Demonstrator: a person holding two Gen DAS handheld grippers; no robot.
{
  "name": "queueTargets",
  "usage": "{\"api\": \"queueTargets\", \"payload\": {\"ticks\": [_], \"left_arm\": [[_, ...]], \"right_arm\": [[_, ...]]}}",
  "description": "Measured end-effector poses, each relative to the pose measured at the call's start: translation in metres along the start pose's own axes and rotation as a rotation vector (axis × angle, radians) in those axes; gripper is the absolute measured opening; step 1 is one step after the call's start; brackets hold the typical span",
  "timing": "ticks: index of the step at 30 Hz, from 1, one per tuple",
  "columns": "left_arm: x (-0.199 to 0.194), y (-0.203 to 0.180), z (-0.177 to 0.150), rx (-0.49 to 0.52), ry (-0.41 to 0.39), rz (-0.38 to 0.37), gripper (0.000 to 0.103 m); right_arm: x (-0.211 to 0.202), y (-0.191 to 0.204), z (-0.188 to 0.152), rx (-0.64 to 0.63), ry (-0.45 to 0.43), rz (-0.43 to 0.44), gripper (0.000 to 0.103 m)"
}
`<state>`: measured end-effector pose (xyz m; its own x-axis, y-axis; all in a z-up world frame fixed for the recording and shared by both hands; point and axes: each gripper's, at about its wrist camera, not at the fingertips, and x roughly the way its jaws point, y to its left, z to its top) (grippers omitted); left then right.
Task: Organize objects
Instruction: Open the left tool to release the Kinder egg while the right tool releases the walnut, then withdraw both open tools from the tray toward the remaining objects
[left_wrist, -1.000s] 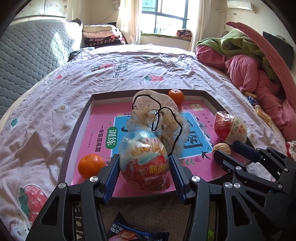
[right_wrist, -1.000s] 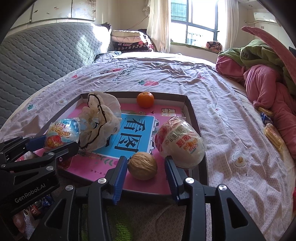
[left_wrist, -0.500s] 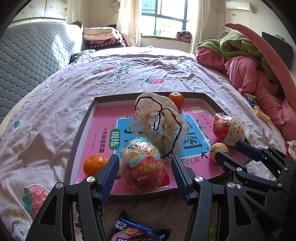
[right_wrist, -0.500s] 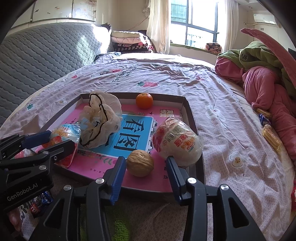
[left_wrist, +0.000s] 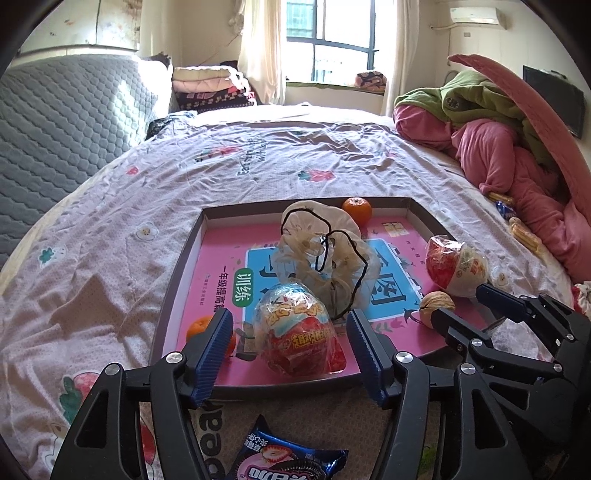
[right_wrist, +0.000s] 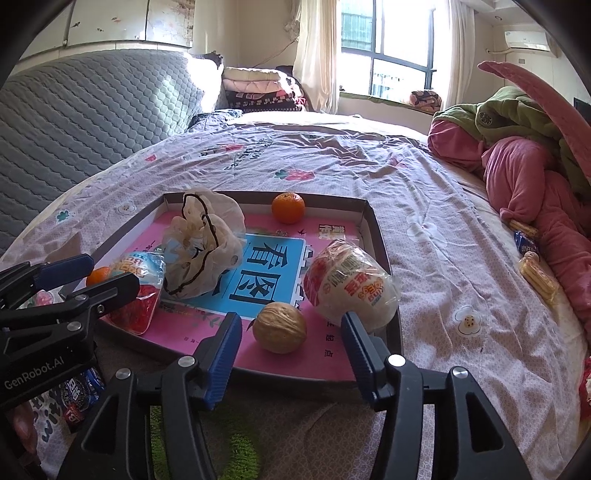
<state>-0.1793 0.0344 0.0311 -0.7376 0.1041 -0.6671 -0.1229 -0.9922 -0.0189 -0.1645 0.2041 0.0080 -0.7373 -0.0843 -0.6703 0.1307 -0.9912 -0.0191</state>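
Observation:
A shallow pink tray (left_wrist: 177, 280) (right_wrist: 380, 236) lies on the bed. In it are a blue-and-red wrapped egg toy (left_wrist: 299, 332) (right_wrist: 138, 288), a walnut (left_wrist: 436, 302) (right_wrist: 280, 326), a red-and-white wrapped egg toy (left_wrist: 456, 266) (right_wrist: 351, 282), a crumpled plastic bag (left_wrist: 325, 254) (right_wrist: 205, 243) and two oranges (left_wrist: 356, 210) (left_wrist: 199, 326). My left gripper (left_wrist: 291, 350) is open, its fingers either side of the blue-and-red egg without touching. My right gripper (right_wrist: 291, 350) is open around the walnut, just behind it.
A dark cookie packet (left_wrist: 284, 458) lies on the bed below the left gripper. Pink and green bedding (right_wrist: 535, 155) is heaped at the right, with small snack packets (right_wrist: 532, 258) beside it. A grey quilted headboard (left_wrist: 62, 125) stands at the left.
The left gripper let go of the blue-and-red egg, opened wide and drew back. The right gripper also opened wider and pulled back from the walnut. Both objects rest in the tray.

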Motion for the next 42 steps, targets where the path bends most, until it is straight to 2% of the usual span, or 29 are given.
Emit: {"api": "queueTargets", "payload": {"ticks": [15, 42], "left_arm": [[-0.015, -0.005, 0.001, 0.043, -0.064, 0.051, 0.068], [-0.031, 0.001, -0.001, 0.057, -0.107, 0.053, 0.072]], "right_arm": [[-0.004, 0.003, 0.001, -0.007, -0.018, -0.004, 0.061], [-0.022, 0.006, 0.003, -0.019, -0.081, -0.005, 0.069]]}}
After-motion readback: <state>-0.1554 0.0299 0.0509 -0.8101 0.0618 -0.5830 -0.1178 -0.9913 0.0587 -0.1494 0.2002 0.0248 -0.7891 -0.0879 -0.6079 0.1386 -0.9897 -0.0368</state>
